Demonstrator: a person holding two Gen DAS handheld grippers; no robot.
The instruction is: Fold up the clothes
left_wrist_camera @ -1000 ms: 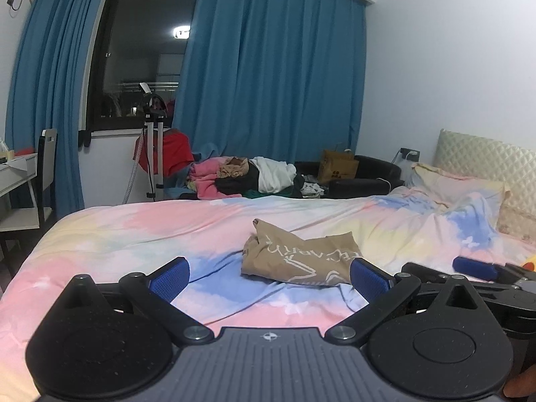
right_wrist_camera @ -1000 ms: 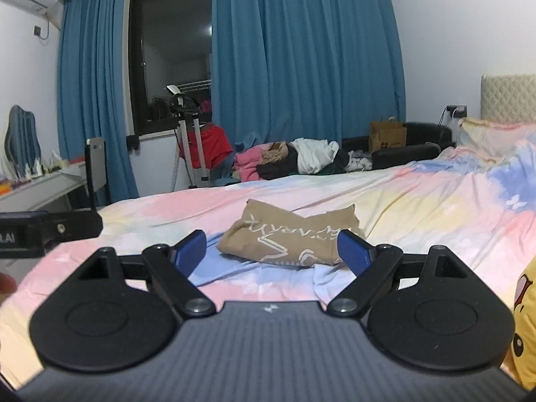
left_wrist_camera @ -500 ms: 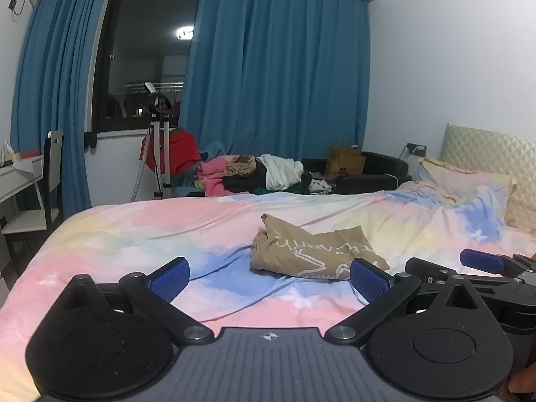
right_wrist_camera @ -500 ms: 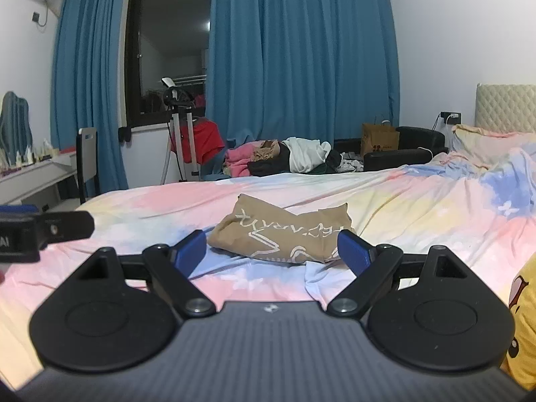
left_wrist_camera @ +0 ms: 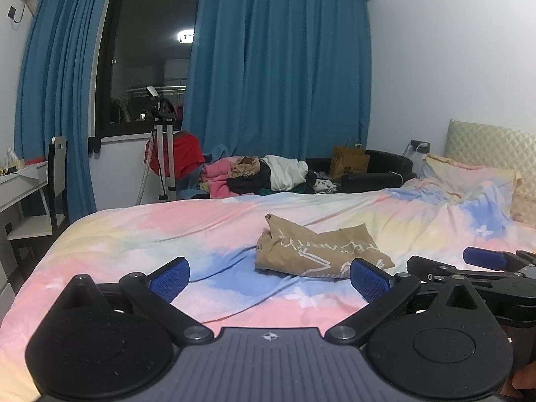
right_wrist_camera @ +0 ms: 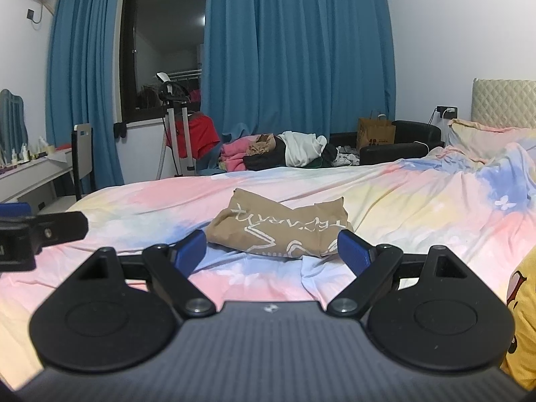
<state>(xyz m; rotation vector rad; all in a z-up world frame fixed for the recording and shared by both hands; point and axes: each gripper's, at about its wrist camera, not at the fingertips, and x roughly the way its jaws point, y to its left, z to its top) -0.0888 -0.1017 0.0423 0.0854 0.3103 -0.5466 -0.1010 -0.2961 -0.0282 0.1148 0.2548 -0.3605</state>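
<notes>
Clothing: 1 tan shirt (right_wrist_camera: 279, 229) with white print lies bunched on the pastel bed cover (left_wrist_camera: 140, 234), at 12 o'clock from the right gripper (right_wrist_camera: 272, 251) and 1 o'clock from the left gripper (left_wrist_camera: 269, 276). Both grippers hover spread wide, holding nothing, apart from the shirt. More clothes (right_wrist_camera: 284, 152) are heaped beyond the bed's far edge.

A: How does the left black two-finger gripper with blue pads (left_wrist_camera: 269, 276) stand?

B: Its jaws are spread wide and level, with nothing between them.

A: And the right black two-finger gripper with blue pads (right_wrist_camera: 269, 251)?

B: Same pose, jaws wide apart and empty. Its tip (left_wrist_camera: 482, 258) shows just right of the left jaws; the left one's tip (right_wrist_camera: 37, 229) shows left of the right jaws.
</notes>
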